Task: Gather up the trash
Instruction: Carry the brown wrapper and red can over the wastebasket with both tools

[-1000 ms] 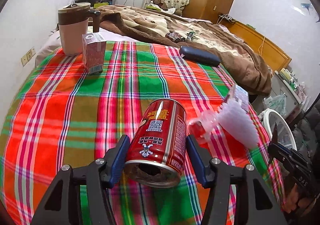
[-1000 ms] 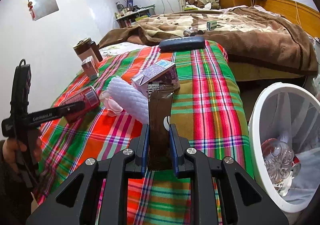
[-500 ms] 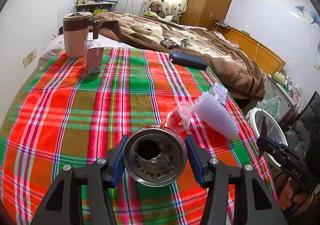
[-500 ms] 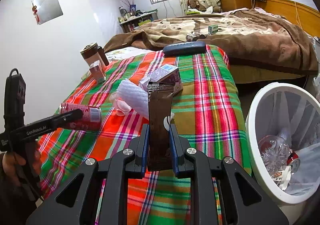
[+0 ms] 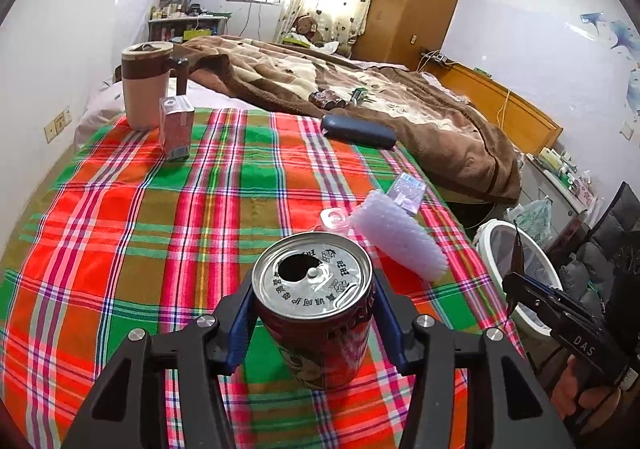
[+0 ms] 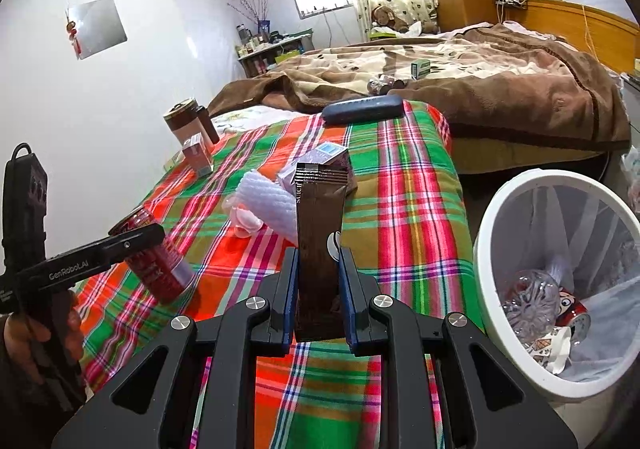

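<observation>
Landmark: the foam roll (image 5: 398, 239) lying on the plaid cloth (image 5: 120, 233) that covers the bed. A carton (image 5: 406, 195) lies touching the roll's far end; a small clear cup (image 5: 332, 218) lies just at its left. Well behind it, a long case (image 5: 358, 130) lies at the blanket's (image 5: 420, 117) edge. Far left and behind stand a mug (image 5: 146, 85) and, just before it, a drink box (image 5: 176, 127). Right of the roll, off the bed, stands the bin (image 6: 516, 197) with a bottle (image 6: 528, 299) in it.
</observation>
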The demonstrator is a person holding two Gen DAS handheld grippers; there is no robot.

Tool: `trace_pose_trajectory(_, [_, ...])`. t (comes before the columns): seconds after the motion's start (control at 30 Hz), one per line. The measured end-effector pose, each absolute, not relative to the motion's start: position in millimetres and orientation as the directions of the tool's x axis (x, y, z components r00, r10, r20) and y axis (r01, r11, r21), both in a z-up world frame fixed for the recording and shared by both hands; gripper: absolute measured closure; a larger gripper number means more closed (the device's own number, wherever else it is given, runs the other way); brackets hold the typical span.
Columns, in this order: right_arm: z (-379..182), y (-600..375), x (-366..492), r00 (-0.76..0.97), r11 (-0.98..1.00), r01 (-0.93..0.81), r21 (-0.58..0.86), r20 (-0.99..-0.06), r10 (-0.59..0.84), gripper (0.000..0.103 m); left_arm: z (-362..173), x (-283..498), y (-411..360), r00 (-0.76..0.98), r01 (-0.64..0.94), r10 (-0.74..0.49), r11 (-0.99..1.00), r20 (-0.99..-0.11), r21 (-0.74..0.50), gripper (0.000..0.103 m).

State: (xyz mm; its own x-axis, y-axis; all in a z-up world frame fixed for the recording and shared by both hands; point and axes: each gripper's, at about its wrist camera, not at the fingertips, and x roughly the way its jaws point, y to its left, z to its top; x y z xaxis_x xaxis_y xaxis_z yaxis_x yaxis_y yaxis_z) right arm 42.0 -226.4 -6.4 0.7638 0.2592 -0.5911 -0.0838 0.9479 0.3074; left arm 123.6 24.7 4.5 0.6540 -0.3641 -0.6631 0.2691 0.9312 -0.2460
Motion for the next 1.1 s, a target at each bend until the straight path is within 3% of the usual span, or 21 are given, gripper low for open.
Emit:
trace_pose_trajectory(0.57, [6.0,-266.7,21.6,0.804,0.952,-0.024,0.306,-0.560,0.200,0.083,32.5,101.2,-35.6,0.649,0.386,-0.427,0.898,-0.630,-0.211,0.050])
trace_pose_trajectory(1.1, [5.7,-332.5,7.2,0.819,0.945,0.137,0.296,-0.570,0.060,0.083,46.8,100.3,-156.8,0.547,0.575,-0.576,0.786,-0.607,-0.228,0.050])
